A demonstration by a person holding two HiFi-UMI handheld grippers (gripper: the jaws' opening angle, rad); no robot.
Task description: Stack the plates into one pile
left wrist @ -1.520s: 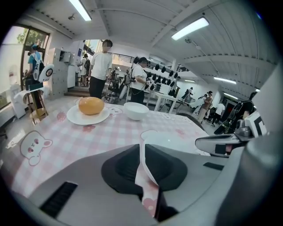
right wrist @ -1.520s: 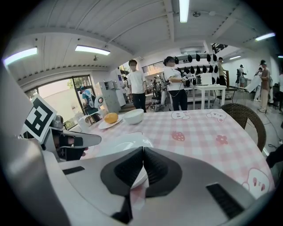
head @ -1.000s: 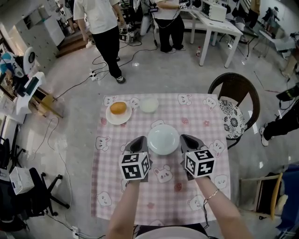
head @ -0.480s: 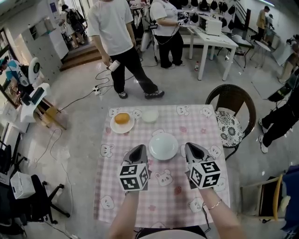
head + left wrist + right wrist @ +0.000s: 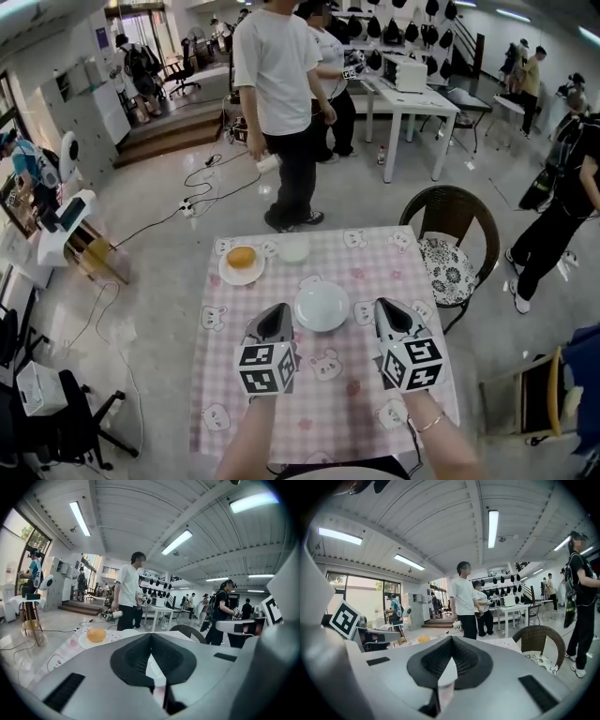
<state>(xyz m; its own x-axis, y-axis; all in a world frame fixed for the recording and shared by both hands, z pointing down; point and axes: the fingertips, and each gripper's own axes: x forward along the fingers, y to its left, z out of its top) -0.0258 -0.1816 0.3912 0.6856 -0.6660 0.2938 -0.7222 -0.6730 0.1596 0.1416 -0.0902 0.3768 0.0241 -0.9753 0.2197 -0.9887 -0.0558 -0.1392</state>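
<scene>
**Q:** What is the state of both grippers?

**A:** The left gripper [image 5: 275, 314] and the right gripper [image 5: 390, 311] are both clenched, with nothing between the jaws. This is confirmed in each gripper view. Both are held above the checked tablecloth [image 5: 328, 403], either side of the large white plate [image 5: 322, 306].

**Q:** Where are the plates located?

**A:** The large white plate lies at the table's middle. A small white dish [image 5: 294, 250] lies beyond it. A plate carrying a round orange item [image 5: 242, 276] lies at the far left. All three are apart, so a single pile is not formed. Whether the middle plate is one plate or several cannot be determined.

**Q:** Which stage is indicated?

**A:** Empty grippers beside the middle plate are consistent with a plate about to be fetched, or with one just set down.

**Q:** How should a pickup be performed well?

**A:** It is judged that:
- The jaws must be released fully before a rim is approached.
- The rim should be gripped at its near edge, low to the cloth.
- The loaded plate should be kept level and reserved for the top.
- Smaller pieces should be centred on larger ones.
</scene>
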